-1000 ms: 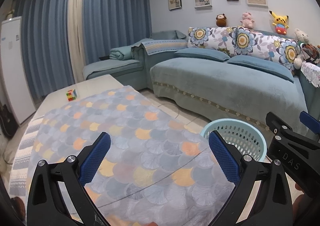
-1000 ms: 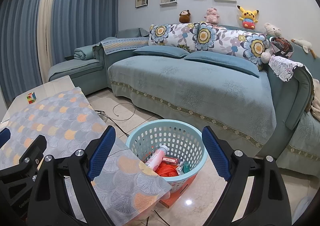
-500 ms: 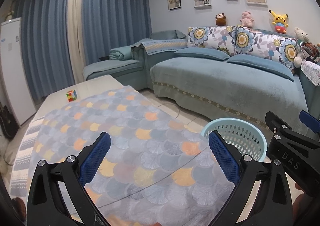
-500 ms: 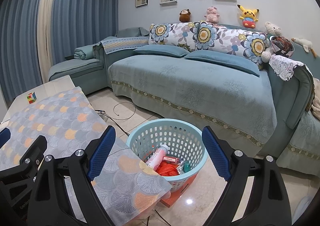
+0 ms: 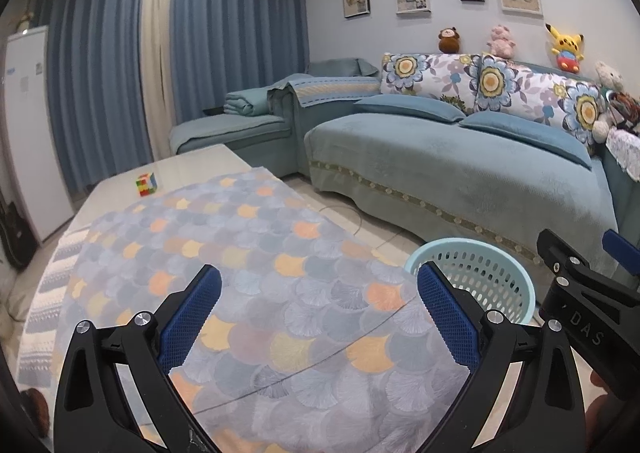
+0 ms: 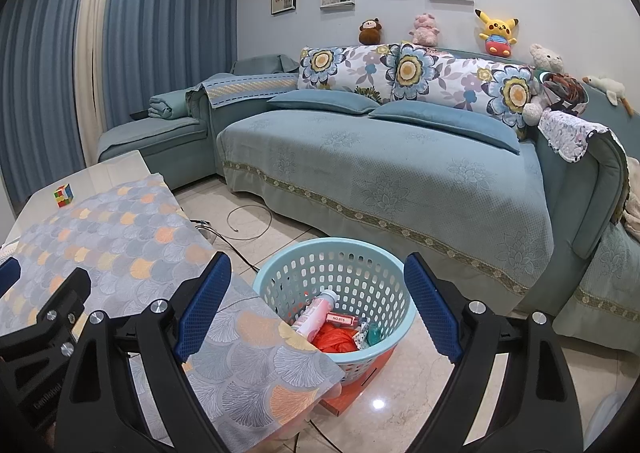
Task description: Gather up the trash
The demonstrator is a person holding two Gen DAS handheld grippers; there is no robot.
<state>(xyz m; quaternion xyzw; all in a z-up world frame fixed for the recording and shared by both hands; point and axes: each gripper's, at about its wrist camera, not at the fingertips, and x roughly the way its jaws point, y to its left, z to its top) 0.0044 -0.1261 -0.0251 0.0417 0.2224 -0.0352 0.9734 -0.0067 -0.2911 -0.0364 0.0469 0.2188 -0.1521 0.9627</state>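
Both grippers, left (image 5: pixel 318 311) and right (image 6: pixel 316 299), stood spread, empty. Round perforated plastic basket (image 6: pixel 394 277) sat on the floor off the cloth-covered table's (image 5: pixel 280 253) corner, holding crumpled trash (image 6: pixel 334 335).

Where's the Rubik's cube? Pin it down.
The Rubik's cube sits at the far left of the right wrist view, on the bare table end beyond the scale-patterned tablecloth.

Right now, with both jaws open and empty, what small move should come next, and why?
Probably none beyond easing both grippers back: the basket already holds a bottle and orange bag, and the tablecloth shows no trash, only a puzzle cube beyond it.
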